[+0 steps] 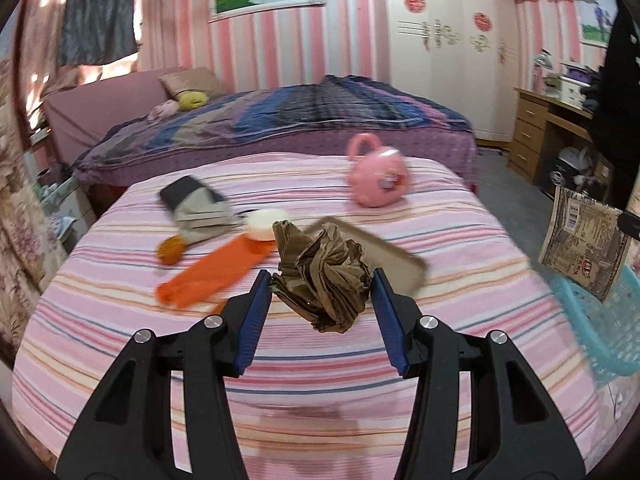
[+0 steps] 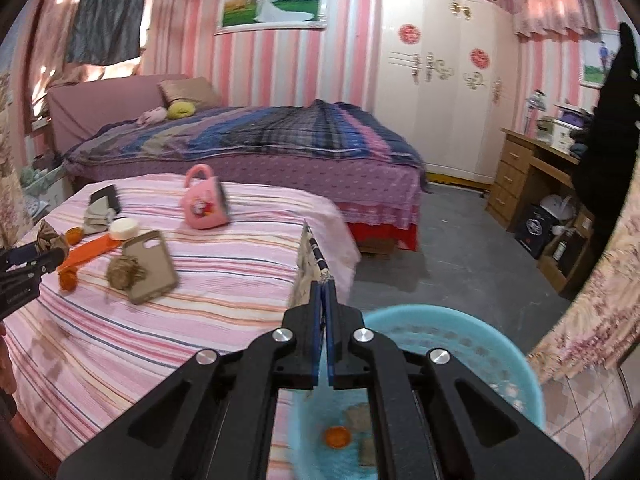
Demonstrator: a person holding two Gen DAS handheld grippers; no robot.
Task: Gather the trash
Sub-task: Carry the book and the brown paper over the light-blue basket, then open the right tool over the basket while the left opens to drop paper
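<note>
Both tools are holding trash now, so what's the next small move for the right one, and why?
Probably open the right tool to drop the flat printed packet it pinches by one edge: it already hangs beside the bed over the blue basket, where an orange piece lies.

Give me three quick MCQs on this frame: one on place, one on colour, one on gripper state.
1. Where is the blue basket?
A. on the far bed
B. off the striped bed's edge, below the right gripper
C. on the desk

2. What colour is the crumpled paper at the left gripper?
A. brown
B. white
C. orange

3. What is the right gripper's state?
A. open, empty
B. shut on the wrapper
C. shut on the pink bag

Key: 1 B, the right wrist view shows the basket under the gripper; 2 A, brown between the blue fingers; 3 B, its fingers are pinched on the wrapper's edge.
</note>
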